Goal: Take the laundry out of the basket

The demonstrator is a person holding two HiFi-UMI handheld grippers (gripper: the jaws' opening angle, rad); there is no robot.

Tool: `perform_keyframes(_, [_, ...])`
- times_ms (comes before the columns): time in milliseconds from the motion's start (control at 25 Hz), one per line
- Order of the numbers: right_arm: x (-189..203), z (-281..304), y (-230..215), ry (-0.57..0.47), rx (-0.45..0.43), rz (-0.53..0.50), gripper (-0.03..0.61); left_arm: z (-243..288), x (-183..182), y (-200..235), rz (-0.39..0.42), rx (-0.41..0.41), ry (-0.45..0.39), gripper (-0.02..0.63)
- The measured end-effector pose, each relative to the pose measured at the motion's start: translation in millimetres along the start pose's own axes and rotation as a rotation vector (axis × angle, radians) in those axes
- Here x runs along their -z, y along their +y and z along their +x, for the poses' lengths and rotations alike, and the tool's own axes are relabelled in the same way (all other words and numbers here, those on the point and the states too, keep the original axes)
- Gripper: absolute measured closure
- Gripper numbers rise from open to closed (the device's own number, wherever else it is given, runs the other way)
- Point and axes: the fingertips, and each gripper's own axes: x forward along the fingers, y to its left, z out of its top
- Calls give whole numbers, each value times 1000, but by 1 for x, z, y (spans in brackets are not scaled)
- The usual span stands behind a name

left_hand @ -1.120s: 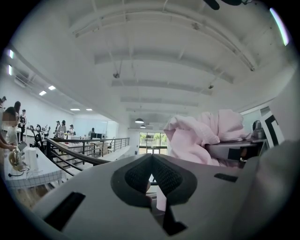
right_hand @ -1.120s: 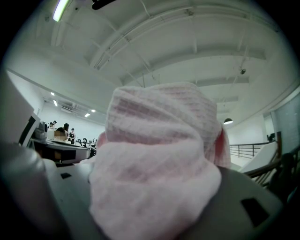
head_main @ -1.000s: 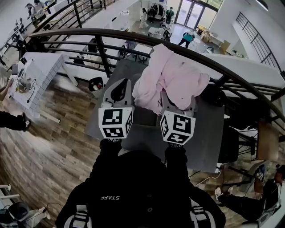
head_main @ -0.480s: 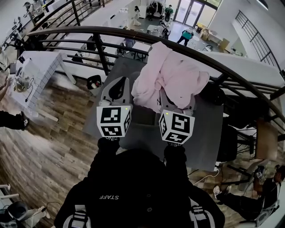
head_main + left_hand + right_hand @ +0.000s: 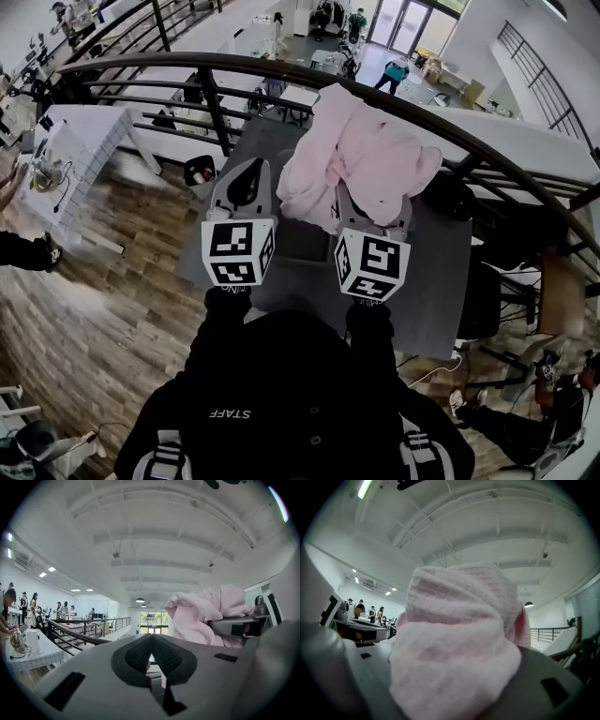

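Balcony railing (image 5: pixel 187 62), pink laundry (image 5: pixel 370 155) in right claw (image 5: pixel 372 210)

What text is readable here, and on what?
"STAFF": on the person's top, upside down in the head view.
Small tags under the cubes: too small to read.
Cubes: marker patterns only, no words.
Pink laundry: no print.

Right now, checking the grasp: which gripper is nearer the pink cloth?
Right. The right gripper is shut on the pink cloth; the left gripper is shut on nothing, apart from the cloth, to its left.
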Motion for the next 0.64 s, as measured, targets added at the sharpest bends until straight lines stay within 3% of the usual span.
perform_keyframes(640, [3, 8, -6, 21, 4, 12, 262, 9, 9, 0, -15, 1, 38, 612])
